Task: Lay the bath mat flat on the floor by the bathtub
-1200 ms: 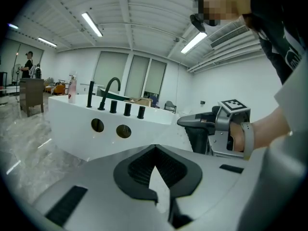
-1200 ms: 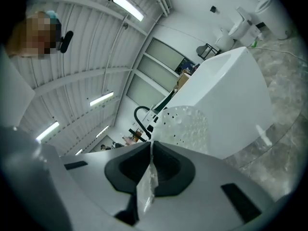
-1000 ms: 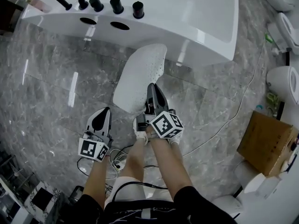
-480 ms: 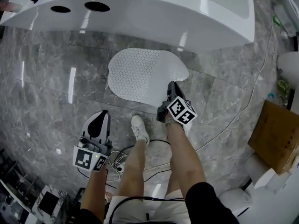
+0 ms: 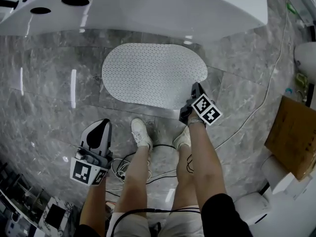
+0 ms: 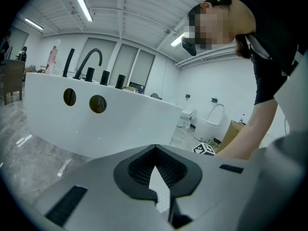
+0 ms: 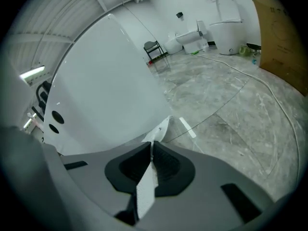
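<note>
Bath mat [image 5: 154, 75] lies spread on the grey, marble-veined floor [image 5: 49, 83], one long side just beside the foot of the white bathtub [image 5: 148, 6]. It is a white oval, peppered all over with small dark holes. My right tongs [image 5: 196, 88] are pinching its rim at the right-hand end, on the side away from the tub. In the right gripper view a thin pale strip runs between the ribbed black pads and out past the tips. My left tongs [image 5: 102, 126] hang well apart from the mat, over bare floor on my left. Their tips are pressed together on nothing that I can make out, though a dotted white sliver shows in the slit behind them, and I take that for the mat seen through the gap. I judge the mat light, thin and limp, a rubbery sheet that drapes rather than holds its shape, so it is best taken by the rim, as it is now. The floor is glossy, and I would expect the mat to slide on it if dragged. Most of the sheet looks flat. I cannot tell whether the pinched end is touching the floor. The tub is smooth and hard, with a rounded lip. A thin cable [image 5: 256, 107] trails across the tiles on the right.
</note>
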`<state>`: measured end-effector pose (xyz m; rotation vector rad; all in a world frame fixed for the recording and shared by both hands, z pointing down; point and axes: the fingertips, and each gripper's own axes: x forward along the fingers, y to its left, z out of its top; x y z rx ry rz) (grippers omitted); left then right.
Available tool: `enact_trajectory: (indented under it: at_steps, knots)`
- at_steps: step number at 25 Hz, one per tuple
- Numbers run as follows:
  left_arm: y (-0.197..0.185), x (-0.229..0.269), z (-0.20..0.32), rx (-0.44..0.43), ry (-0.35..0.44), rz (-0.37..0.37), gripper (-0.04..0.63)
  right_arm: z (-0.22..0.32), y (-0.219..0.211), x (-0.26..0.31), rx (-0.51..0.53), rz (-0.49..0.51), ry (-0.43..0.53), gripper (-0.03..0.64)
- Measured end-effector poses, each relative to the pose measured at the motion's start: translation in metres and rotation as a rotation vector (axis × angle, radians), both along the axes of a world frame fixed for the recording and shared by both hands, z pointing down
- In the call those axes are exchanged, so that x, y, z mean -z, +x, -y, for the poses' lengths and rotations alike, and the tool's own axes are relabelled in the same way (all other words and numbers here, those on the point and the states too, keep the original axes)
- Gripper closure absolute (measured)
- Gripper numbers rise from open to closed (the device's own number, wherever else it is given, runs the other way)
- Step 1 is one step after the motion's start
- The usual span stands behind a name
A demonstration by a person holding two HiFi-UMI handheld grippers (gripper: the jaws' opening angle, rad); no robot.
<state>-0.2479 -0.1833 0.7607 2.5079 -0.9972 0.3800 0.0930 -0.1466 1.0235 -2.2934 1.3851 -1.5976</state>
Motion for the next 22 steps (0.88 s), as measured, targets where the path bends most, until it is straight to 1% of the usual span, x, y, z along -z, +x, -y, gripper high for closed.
enact_trajectory:
  at_steps: [4, 7, 9, 12, 13, 14, 15, 16, 17, 18, 19, 20, 22]
  knots:
    - [0.012, -0.011, 0.001, 0.001, 0.0, 0.004, 0.581, -0.024, 0.017, -0.027, 0.033, 0.0, -0.092, 0.581]
    - [0.02, -0.021, 0.0, -0.003, -0.004, 0.005, 0.581, -0.04, 0.022, -0.047, 0.095, -0.021, -0.15, 0.581]
    - [0.025, -0.027, 0.0, -0.01, -0.006, 0.006, 0.581, -0.042, 0.017, -0.057, 0.194, -0.055, -0.173, 0.581]
    - [0.029, -0.035, -0.002, -0.019, -0.012, 0.012, 0.581, -0.041, 0.004, -0.07, 0.418, -0.167, -0.217, 0.58]
    - [0.029, -0.037, -0.002, -0.018, -0.016, 0.013, 0.581, -0.044, 0.003, -0.074, 0.468, -0.207, -0.251, 0.58]
    - [0.03, -0.038, -0.002, -0.015, -0.02, 0.011, 0.581, -0.049, 0.007, -0.08, 0.493, -0.245, -0.313, 0.578]
    - [0.03, -0.039, -0.002, -0.01, -0.024, 0.007, 0.581, -0.06, 0.016, -0.087, 0.493, -0.278, -0.41, 0.565]
    - [0.031, -0.039, -0.001, -0.005, -0.026, 0.002, 0.581, -0.075, 0.028, -0.094, 0.468, -0.297, -0.53, 0.565]
    - [0.031, -0.038, 0.0, 0.0, -0.026, -0.004, 0.581, -0.092, 0.039, -0.1, 0.422, -0.288, -0.643, 0.571]
    - [0.032, -0.036, 0.0, 0.003, -0.024, -0.008, 0.581, -0.11, 0.047, -0.103, 0.36, -0.249, -0.723, 0.571]
    - [0.034, -0.034, 0.001, 0.004, -0.021, -0.012, 0.581, -0.125, 0.055, -0.103, 0.295, -0.202, -0.762, 0.571]
    - [0.035, -0.033, 0.001, 0.005, -0.018, -0.016, 0.581, -0.135, 0.065, -0.101, 0.245, -0.185, -0.769, 0.571]
    - [0.037, -0.03, 0.002, 0.008, -0.013, -0.023, 0.581, -0.142, 0.088, -0.095, 0.213, -0.234, -0.733, 0.571]
